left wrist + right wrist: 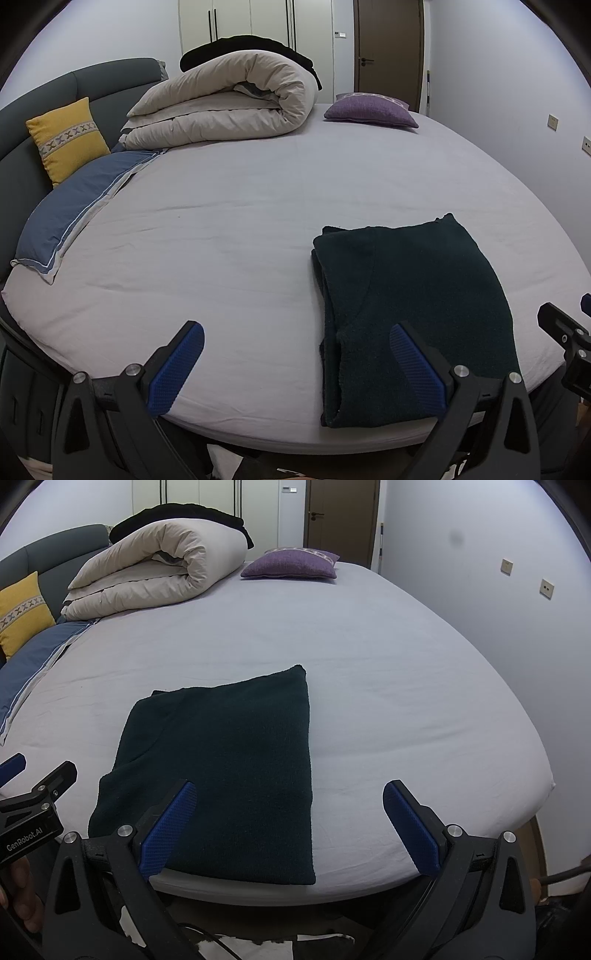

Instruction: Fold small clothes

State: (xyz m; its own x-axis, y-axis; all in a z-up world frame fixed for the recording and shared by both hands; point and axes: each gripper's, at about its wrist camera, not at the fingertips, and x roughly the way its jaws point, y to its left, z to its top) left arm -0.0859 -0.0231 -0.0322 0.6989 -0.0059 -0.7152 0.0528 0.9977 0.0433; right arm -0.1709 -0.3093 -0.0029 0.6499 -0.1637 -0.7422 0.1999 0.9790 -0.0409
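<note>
A dark green knit garment [410, 314] [225, 768] lies folded into a long rectangle on the pale bed sheet [229, 221], near the front edge. My left gripper [295, 363] hangs open above that edge, its right finger over the garment's near left part and nothing between the pads. In the right wrist view my right gripper [290, 825] is open too, its left finger over the garment's near edge, holding nothing. The left gripper's body [33, 812] shows at the far left there, with a hand below it.
A rolled beige duvet [229, 107] with black cloth on top sits at the back. A purple cushion [369, 110] lies at the back right, a yellow cushion [66, 140] and a blue pillow [74, 210] at the left. The wall [517, 627] runs along the bed's right side.
</note>
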